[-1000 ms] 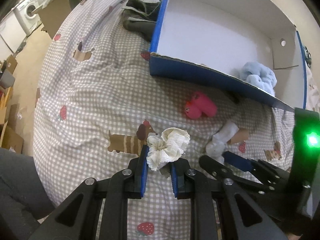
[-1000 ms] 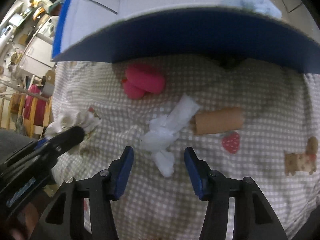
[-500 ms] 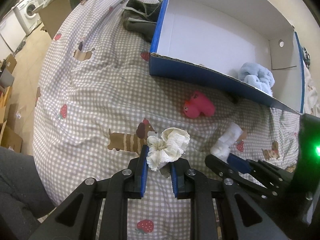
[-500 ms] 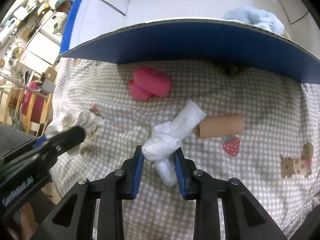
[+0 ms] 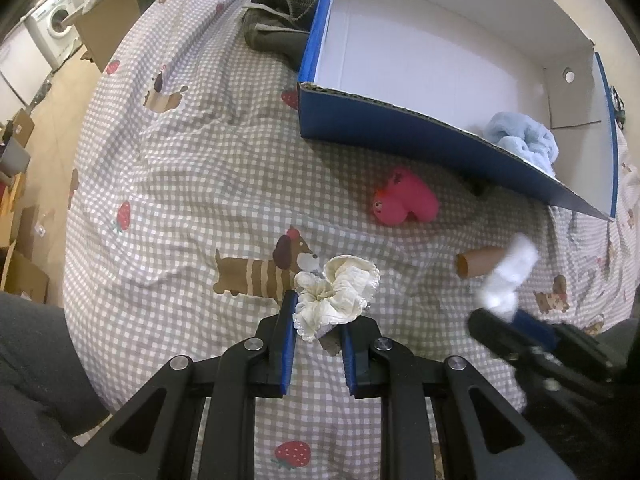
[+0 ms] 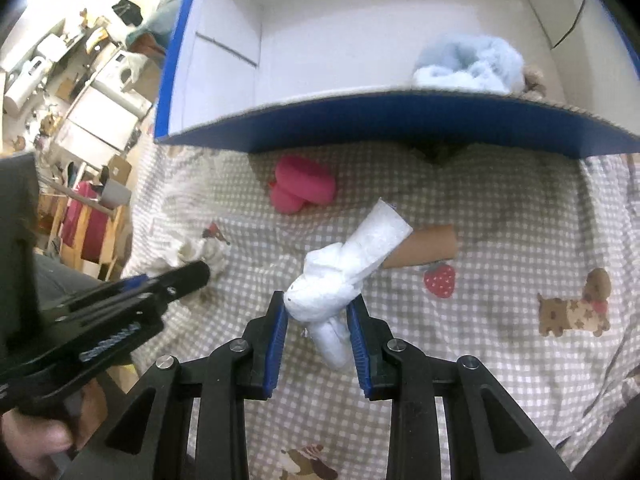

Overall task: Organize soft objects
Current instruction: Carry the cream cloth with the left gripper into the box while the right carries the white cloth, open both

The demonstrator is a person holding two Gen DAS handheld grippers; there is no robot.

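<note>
Keeping each hand-held gripper (image 5: 316,334) (image 6: 318,330) pinching its cream scrunchie (image 5: 338,294) and white sock (image 6: 348,268), lifting toward blue box (image 6: 400,120) at twelve o'clock.

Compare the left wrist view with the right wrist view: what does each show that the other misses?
Only the left wrist view shows the dark green garment beside the box and the washing machine. Only the right wrist view shows the red chair. Both show the blue box holding the light blue scrunchie, the pink toy, the cardboard tube, and each gripper's load: cream scrunchie, white cloth.
</note>
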